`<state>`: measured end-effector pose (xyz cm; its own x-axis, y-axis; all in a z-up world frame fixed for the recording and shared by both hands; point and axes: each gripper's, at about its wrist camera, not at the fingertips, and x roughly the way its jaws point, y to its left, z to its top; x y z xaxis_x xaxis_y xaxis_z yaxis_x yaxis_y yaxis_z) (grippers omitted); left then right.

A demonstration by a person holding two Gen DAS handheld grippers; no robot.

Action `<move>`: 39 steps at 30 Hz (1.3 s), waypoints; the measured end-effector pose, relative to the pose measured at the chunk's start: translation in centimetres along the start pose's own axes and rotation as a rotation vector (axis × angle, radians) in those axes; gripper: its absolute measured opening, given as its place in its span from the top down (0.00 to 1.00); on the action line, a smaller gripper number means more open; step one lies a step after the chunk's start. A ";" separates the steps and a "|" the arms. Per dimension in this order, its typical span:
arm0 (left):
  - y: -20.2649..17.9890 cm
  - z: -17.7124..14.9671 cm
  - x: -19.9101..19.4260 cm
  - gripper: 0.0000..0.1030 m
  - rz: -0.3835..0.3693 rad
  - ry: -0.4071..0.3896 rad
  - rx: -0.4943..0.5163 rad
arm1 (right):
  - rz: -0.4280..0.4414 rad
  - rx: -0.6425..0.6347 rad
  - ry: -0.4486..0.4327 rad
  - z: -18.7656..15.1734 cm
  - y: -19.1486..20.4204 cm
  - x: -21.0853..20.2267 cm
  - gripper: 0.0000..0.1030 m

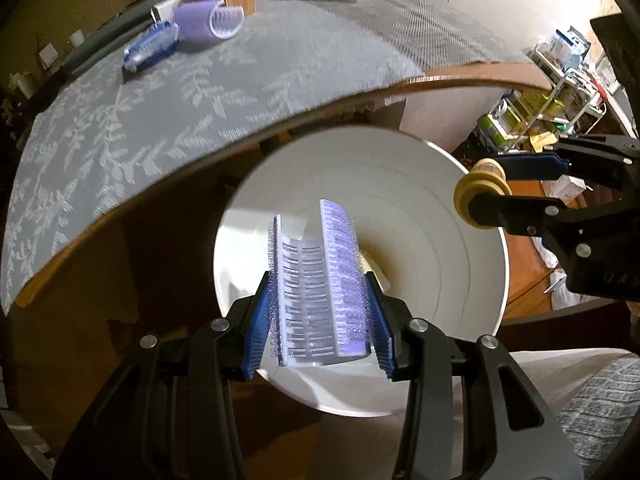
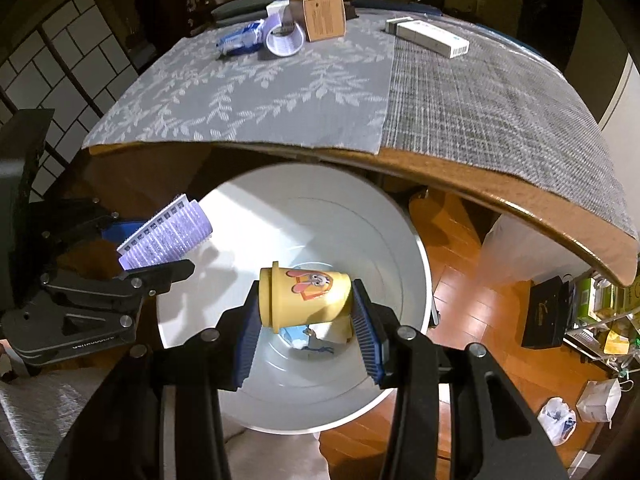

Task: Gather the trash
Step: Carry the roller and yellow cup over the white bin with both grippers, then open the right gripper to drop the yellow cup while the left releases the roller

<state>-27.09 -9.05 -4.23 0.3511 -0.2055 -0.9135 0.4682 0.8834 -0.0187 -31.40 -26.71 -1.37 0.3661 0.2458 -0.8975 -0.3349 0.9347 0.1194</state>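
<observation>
A white bin [image 1: 460, 216] [image 2: 404, 240] stands on the floor below the table edge. My left gripper [image 1: 320, 320] is shut on a crushed purple cup [image 1: 320, 280] and holds it over the bin's mouth; the same purple cup [image 2: 168, 236] shows at the left in the right wrist view. My right gripper [image 2: 306, 320] is shut on a yellow cup [image 2: 304, 296] with a cartoon print, held sideways over the bin; that yellow cup [image 1: 482, 192] also shows at the bin's right rim. Some trash [image 2: 312, 342] lies at the bin's bottom.
On the table's grey leaf-patterned cloth [image 2: 240, 92] lie another purple cup [image 2: 285, 38], a blue wrapper [image 2: 240, 42], a brown box [image 2: 322, 16] and a white carton [image 2: 432, 38]. A wire rack with packets [image 1: 552, 92] and bags on the wooden floor [image 2: 580, 404] stand to the right.
</observation>
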 end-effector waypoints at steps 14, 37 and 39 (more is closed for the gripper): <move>0.6 -1.0 3.5 0.56 0.004 0.081 0.026 | -0.004 -0.005 0.052 0.2 0.1 3.3 0.58; 0.6 -0.3 7.2 0.56 -0.021 0.190 0.096 | -0.018 0.025 0.146 0.3 -0.9 7.9 0.58; 0.8 -0.3 7.4 0.56 -0.020 0.196 0.100 | -0.019 0.027 0.153 0.3 -1.0 8.1 0.58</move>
<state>-24.41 -9.73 -11.13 0.1817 -0.1281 -0.9750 0.5551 0.8317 -0.0058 -27.84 -25.52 -8.63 0.2353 0.1881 -0.9536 -0.3050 0.9458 0.1114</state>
